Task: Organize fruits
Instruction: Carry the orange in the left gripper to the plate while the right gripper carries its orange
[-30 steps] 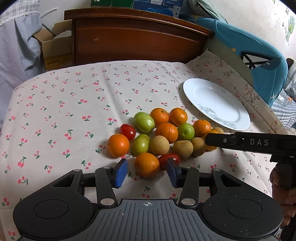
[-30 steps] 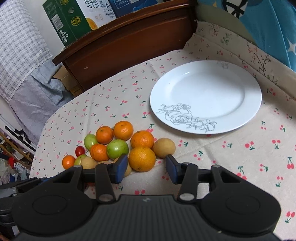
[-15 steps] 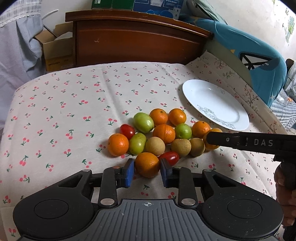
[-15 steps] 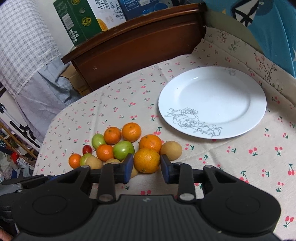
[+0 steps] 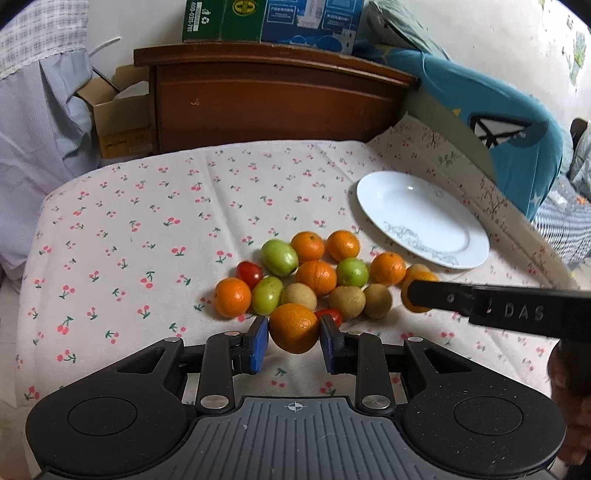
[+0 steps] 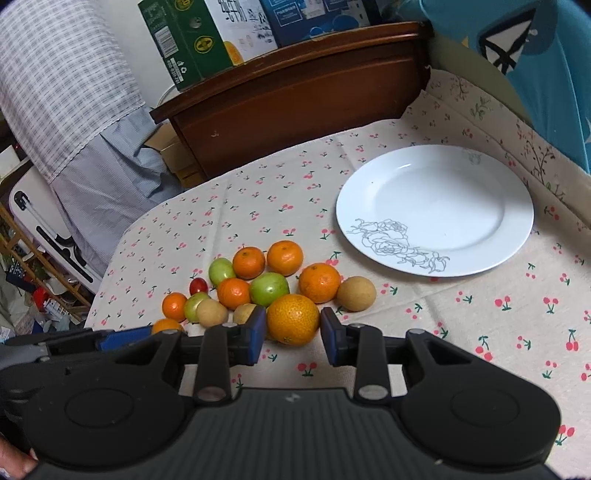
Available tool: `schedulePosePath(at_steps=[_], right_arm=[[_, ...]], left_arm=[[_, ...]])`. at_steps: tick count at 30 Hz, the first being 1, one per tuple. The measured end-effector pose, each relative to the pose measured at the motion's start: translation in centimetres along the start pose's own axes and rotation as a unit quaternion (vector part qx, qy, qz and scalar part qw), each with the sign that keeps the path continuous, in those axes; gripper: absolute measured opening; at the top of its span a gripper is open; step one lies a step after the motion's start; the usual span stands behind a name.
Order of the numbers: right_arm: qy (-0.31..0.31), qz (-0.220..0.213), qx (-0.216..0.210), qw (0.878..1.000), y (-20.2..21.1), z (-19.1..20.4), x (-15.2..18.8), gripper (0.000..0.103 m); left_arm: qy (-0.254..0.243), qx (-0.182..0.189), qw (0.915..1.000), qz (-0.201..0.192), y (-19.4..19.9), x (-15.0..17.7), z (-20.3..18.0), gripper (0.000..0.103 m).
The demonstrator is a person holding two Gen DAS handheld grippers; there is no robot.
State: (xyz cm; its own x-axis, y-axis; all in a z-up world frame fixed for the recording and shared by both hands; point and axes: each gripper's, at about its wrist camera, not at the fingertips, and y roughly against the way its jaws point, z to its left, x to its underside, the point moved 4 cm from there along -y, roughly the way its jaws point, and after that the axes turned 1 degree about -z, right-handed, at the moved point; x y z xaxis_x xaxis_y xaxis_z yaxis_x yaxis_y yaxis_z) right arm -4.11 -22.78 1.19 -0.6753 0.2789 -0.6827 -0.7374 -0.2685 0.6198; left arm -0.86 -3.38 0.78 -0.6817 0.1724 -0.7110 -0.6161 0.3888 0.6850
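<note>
A pile of oranges, green fruits, brown fruits and red tomatoes (image 5: pixel 314 273) lies on the cherry-print cloth. My left gripper (image 5: pixel 294 341) is shut on an orange (image 5: pixel 294 328) at the pile's near edge, lifted slightly. My right gripper (image 6: pixel 293 332) is shut on another orange (image 6: pixel 293 319) at the pile's right end; its finger shows from the side in the left wrist view (image 5: pixel 480 304). A white empty plate (image 6: pixel 461 206) lies to the right of the pile, also in the left wrist view (image 5: pixel 424 221).
A wooden headboard (image 5: pixel 273 99) with cartons (image 5: pixel 273 18) on top stands behind the table. A blue cushion (image 5: pixel 498 122) is at the right. A cardboard box (image 5: pixel 118 114) and hanging cloth (image 5: pixel 33 110) are at the left.
Both grippers closed from open onto their oranges. Both views pulled back and up a little, with the oranges held between the pads.
</note>
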Motion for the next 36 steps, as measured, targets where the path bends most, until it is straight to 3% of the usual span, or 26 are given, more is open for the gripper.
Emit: schedulePosePath(at_steps=[6,18,24,29,36], right_arm=[[0.002,-0.009,-0.002,1.000,0.9,0.1,-0.6,0.032],[-0.014,-0.027,-0.004,1.000,2.7,-1.9,-4.0,0.032],[-0.024,-0.037,0.023,0.999,3.1,-4.6,-6.1,0.032],[-0.068,-0.045,0.038,0.996,2.9,-6.9,-6.9,0.032],[-0.095,-0.029,0.051,0.994,2.0,-8.5,-6.7,0.032]], left_arm=[[0.002,0.006,0.9999,-0.016,0.5,-1.2,-1.1,0.027],[-0.009,0.058,0.9978,-0.031,-0.5,-5.0,-4.4,0.027],[-0.018,0.077,0.9964,-0.030,-2.1,-6.4,-5.7,0.027],[-0.011,0.085,0.9961,-0.022,-3.9,-7.3,-6.2,0.027],[-0.015,0.099,0.9949,-0.011,-6.3,-7.7,-7.2,0.027]])
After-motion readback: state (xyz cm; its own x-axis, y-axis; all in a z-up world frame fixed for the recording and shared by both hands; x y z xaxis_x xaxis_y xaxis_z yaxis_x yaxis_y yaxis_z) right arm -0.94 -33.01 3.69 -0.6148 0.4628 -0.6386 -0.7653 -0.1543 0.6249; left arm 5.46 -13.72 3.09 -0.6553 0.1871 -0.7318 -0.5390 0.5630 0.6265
